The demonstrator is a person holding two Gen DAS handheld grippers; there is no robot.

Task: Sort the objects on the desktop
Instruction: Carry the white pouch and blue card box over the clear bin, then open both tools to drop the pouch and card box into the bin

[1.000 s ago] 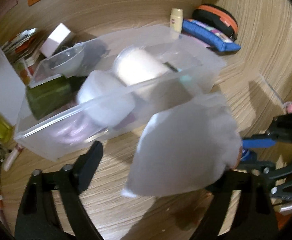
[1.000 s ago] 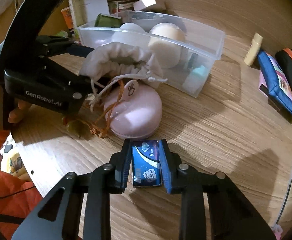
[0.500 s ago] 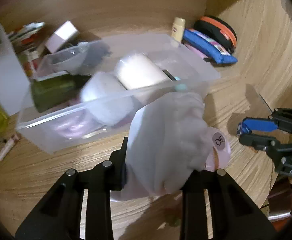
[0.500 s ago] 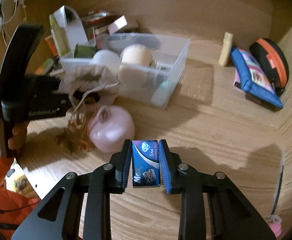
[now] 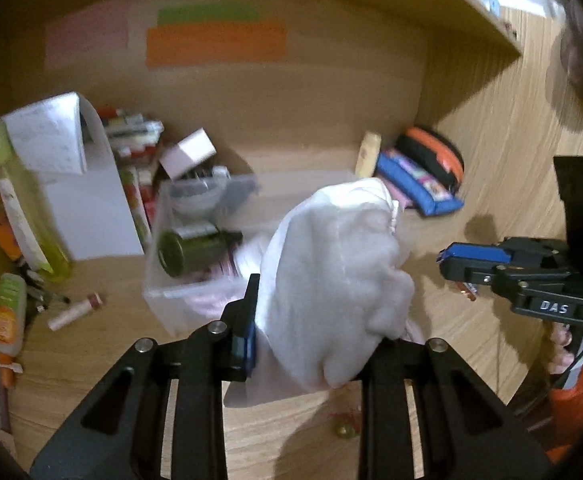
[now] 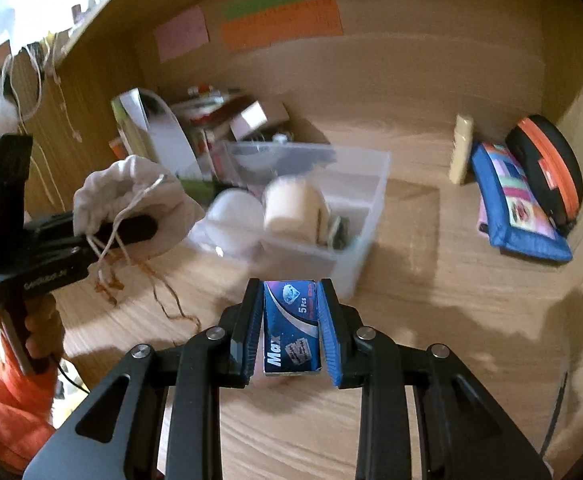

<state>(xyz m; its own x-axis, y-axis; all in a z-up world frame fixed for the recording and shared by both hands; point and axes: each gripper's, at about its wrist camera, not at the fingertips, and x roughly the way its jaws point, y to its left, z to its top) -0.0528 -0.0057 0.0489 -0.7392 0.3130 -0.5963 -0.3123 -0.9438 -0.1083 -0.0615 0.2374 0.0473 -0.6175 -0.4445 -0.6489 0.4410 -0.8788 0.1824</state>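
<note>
I have the white drawstring pouch [image 5: 331, 276] clamped in my left gripper [image 5: 311, 344], mid-frame, above the clear bin [image 6: 355, 240]. My right gripper [image 6: 291, 328] grips a blue blade box [image 6: 291, 328], lower centre. Next, I judge, carry both over the bin.

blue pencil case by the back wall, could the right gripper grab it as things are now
Probably not yet. The right gripper is shut on a small blue box, so its jaws are full. The path over the bare desk to the blue pencil case looks clear, though.
</note>
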